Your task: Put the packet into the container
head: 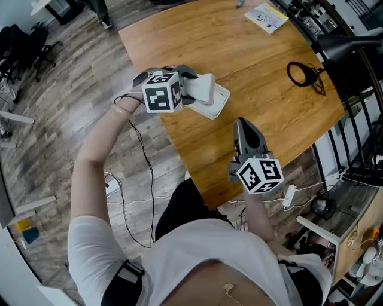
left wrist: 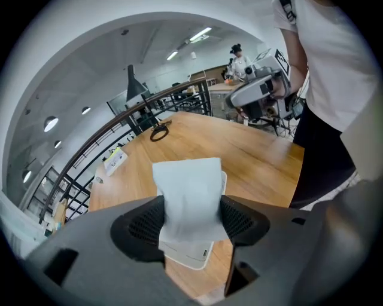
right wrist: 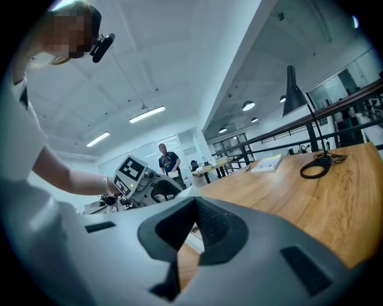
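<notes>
- Our left gripper (left wrist: pixel 190 224) is clamped on the white packet (left wrist: pixel 187 191). Both dark pads squeeze its lower half, and the rest sticks out past the tips, a bit crumpled.
- In the head view the packet hangs right over the white container (head: pixel 218 103), a shallow tray with rounded corners. We honestly can't tell whether the two are touching.
- The container lies flat on the wooden table (head: pixel 269 95), close to the table's left edge. Our left arm comes in from the side, out over the plank floor (head: pixel 66 113).
- Our right gripper (head: pixel 241 124) has its jaws together with nothing in them. It hovers over the near corner of the table, pointing across the top, well apart from the container.
- Between the two grippers it's just bare wood, so there's plenty of room there.
- Past the container there's a big open stretch of tabletop. The only clutter is far off: a black cable loop (head: pixel 301 74) near the right edge and a booklet (head: pixel 266 17) at the far edge.
- The right side is the tight one, with a black lamp (head: pixel 344 43) leaning over that edge and a dark railing (head: pixel 359 119) running just beside it.
- The left side opens onto the floor, with a few loose cables lying near our feet.
</notes>
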